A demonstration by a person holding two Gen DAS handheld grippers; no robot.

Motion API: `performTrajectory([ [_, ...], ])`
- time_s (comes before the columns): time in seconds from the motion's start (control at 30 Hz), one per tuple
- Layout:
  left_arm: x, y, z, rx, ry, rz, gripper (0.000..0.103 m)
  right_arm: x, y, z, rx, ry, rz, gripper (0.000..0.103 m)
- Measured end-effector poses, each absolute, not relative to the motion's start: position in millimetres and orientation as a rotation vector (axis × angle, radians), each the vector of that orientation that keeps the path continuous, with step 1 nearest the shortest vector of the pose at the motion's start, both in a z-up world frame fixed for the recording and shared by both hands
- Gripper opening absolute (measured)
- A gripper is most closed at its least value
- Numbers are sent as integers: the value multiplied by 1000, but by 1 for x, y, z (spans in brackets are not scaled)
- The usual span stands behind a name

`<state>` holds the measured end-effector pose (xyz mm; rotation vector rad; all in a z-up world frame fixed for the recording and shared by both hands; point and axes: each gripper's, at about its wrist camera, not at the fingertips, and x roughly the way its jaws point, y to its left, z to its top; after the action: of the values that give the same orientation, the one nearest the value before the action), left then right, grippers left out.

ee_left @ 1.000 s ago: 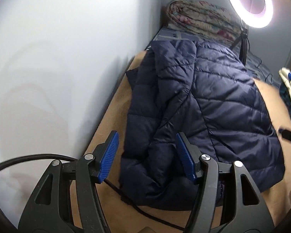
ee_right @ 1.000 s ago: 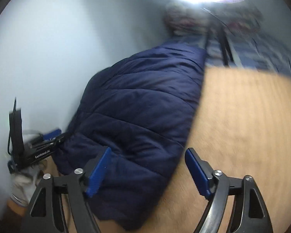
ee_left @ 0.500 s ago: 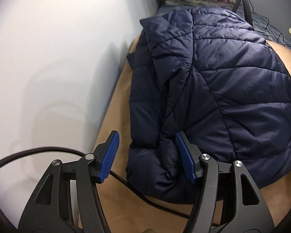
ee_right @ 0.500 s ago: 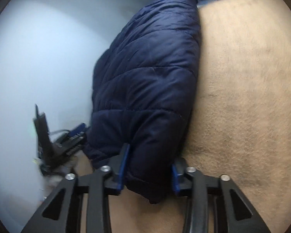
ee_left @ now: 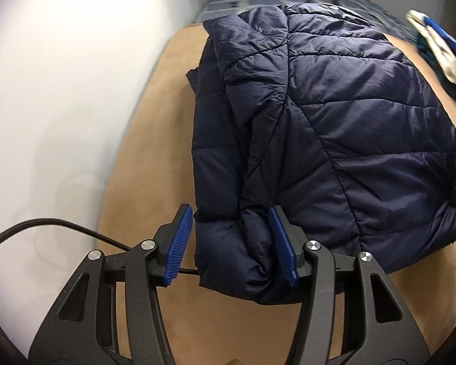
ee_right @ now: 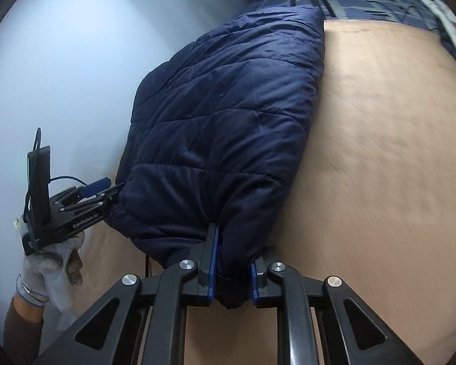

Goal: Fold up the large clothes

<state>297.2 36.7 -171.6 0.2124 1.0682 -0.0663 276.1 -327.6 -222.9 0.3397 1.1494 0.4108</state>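
**Both tools on the near hem, one grip firmer than the other**

The navy quilted jacket (ee_left: pixel 319 115) lies along the left side of the tan worktop (ee_right: pixel 380 152), close to the wall edge, its far end reaching the worktop's far edge.

The right tool (ee_right: pixel 231 269) is at the jacket's near right corner. Its jaws are closing, and the blue pads already pinch a thick wad of hem between them. The left tool (ee_left: pixel 231 240) is at the near left corner. Its jaws are closing too, but with the folded hem only standing between them: the right pad touches the fabric, while the left pad is apart from it, so it is not yet gripping. In the right wrist view the gloved hand (ee_right: pixel 54 261) carrying that tool shows at the worktop's left edge.

Likely risks:
- If the lift starts before the left tool has bitten, only the right corner would rise and the fold would go skewed.
- The shell looks slick and puffy, so a shallow bite may slip out under the jacket's weight.
- A black cable (ee_left: pixel 60 225) runs under the left tool and could snag or get dragged along.
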Motion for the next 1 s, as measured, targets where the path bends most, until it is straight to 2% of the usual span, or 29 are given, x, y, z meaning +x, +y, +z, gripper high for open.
performTrajectory([
  [0.2,236,14,-169,160,1088,-158,54,228,-354,-209,302,1168,378,14],
  [0.43,186,-15,-157,245,1057,-262,54,184,-384,-194,282,1214,327,14],
  [0.5,169,-18,-149,228,1052,-291,54,171,-385,-189,230,1223,308,24],
  [0.53,161,-19,-139,207,1042,-317,54,176,-383,-186,208,1235,298,34],
  [0.63,144,-17,-104,182,974,-373,54,196,-376,-166,137,1221,307,37],
  [0.8,179,-29,-77,230,837,-302,54,198,-388,-110,38,994,287,37],
  [1.0,259,-32,-101,201,828,-199,54,232,-391,-111,115,789,191,37],
])
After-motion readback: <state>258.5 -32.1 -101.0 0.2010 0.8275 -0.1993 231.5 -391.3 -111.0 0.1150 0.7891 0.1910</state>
